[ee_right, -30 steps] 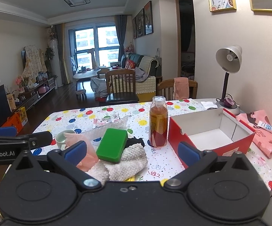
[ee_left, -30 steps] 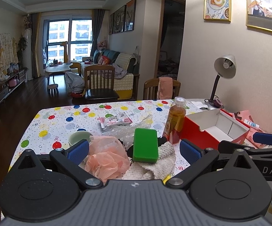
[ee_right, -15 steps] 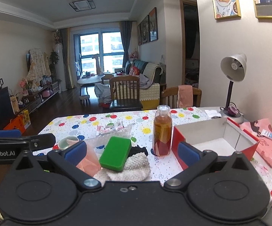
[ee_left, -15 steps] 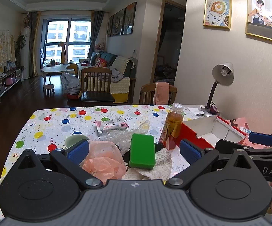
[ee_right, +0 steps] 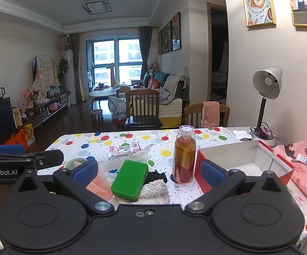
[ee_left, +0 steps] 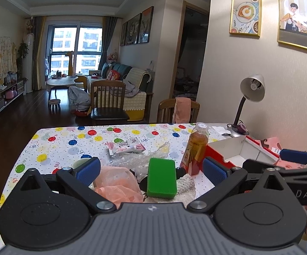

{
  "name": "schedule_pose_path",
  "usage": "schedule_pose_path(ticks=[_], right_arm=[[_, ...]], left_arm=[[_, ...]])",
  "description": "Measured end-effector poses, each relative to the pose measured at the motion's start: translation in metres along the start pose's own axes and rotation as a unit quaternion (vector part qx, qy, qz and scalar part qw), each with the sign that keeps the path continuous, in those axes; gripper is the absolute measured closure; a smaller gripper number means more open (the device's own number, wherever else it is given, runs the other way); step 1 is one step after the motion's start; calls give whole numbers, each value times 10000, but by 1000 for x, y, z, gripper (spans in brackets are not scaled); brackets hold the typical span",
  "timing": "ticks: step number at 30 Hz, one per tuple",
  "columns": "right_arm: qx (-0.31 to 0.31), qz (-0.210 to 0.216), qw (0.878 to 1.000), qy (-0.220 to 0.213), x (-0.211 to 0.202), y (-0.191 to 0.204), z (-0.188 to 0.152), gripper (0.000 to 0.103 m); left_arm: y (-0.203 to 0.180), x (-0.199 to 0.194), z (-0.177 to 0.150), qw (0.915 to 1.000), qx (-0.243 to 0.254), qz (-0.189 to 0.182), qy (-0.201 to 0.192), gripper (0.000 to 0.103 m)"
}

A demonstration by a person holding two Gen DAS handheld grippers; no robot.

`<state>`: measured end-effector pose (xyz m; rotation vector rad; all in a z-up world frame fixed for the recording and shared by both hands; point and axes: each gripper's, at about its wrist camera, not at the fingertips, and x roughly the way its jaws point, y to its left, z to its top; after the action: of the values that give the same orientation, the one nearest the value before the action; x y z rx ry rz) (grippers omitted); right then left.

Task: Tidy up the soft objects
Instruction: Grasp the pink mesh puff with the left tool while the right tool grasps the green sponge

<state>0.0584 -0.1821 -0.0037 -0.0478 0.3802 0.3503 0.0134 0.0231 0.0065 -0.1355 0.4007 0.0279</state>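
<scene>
My L gripper and R gripper both have jaws wide apart, nothing btwn the pads, both hovering over the near edge of the table.

Table has a polka-dot cloth. Soft stuff is piled at near edge, mid: green sponge lies tilted on a whitish knit cloth, w/ a pink mesh pouf touching on the left. Crumpled clear plastic sits just behind the pile, and a snack packet lies further in toward table center. Pale green cup is near the left edge by the pouf.

Tea bottle stands upright just right of the pile, just beside a red box w/ white inside, open, on the right side. Pink bag w/ small tube lies along the right edge. Desk lamp stands at the far right corner.

Room: two wooden chairs at far edge, sofa, big window, dark wood floor, framed pics on right wall.
</scene>
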Motion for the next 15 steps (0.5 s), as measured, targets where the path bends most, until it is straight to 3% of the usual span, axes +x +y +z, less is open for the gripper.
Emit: schedule_pose_path(ticks=[9, 15], right_arm=[[-63, 124, 9997, 184, 24, -4, 4, 0], [8, 236, 9981, 570, 54, -12, -1, 2]], left_arm=[[10, 24, -1, 9997, 147, 165, -48, 0], [22, 60, -16, 9990, 175, 232, 328, 0]])
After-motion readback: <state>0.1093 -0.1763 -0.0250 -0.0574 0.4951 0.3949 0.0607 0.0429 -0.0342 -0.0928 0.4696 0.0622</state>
